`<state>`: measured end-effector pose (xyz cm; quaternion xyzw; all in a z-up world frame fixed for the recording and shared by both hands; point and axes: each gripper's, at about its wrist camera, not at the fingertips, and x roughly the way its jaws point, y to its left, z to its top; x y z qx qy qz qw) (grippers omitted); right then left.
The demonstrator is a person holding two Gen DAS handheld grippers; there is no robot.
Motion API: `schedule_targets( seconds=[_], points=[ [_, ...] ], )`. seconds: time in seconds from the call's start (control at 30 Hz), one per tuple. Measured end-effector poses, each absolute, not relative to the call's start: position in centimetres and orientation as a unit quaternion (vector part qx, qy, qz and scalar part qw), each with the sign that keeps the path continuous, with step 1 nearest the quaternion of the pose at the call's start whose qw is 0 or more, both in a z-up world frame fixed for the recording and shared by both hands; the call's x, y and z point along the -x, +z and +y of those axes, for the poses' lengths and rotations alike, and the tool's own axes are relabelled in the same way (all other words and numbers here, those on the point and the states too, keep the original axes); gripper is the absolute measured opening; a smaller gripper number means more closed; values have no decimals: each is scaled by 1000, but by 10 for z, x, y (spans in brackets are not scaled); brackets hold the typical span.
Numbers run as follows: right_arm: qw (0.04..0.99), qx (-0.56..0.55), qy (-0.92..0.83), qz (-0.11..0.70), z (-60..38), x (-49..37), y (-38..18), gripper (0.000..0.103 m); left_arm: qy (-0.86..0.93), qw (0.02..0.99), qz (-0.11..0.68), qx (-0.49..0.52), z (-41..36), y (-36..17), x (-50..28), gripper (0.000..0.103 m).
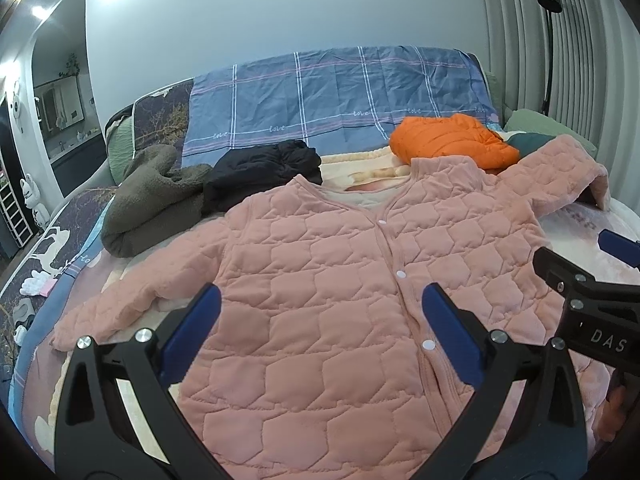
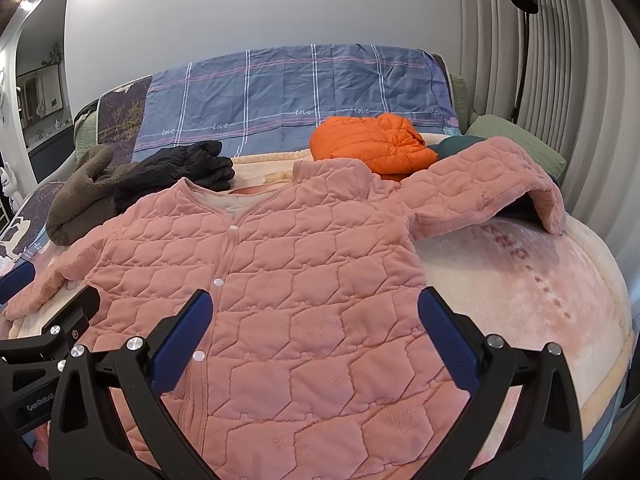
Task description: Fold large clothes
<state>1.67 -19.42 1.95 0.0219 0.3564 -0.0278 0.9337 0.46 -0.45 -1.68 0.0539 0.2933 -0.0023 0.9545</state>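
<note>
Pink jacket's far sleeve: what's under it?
The sleeve drapes over a dark teal item beside the orange jacket; a dark shape shows beneath its cuff, the rest is covered.

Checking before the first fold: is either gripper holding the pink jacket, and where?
Nothing is held. Left gripper and right gripper are open above the pink jacket.

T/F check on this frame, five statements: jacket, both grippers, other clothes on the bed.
1. The pink jacket lies spread out front side up on the bed. True.
2. The left gripper is shut on the jacket. False: its jaws stand open, holding nothing.
3. The right gripper is open. True.
4. The orange jacket lies on top of the pink jacket's front. False: it lies behind it, near the headboard.
5. The jacket's snaps are undone. False: the front is closed.
</note>
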Motion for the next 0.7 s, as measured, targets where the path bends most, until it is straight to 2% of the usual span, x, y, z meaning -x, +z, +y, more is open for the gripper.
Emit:
schedule_targets(
  seconds=[0.7],
  points=[
    [933,-17,-29,359,-191,-15,18,102,5,955,297,-24,10,-19,-8,101]
  ],
)
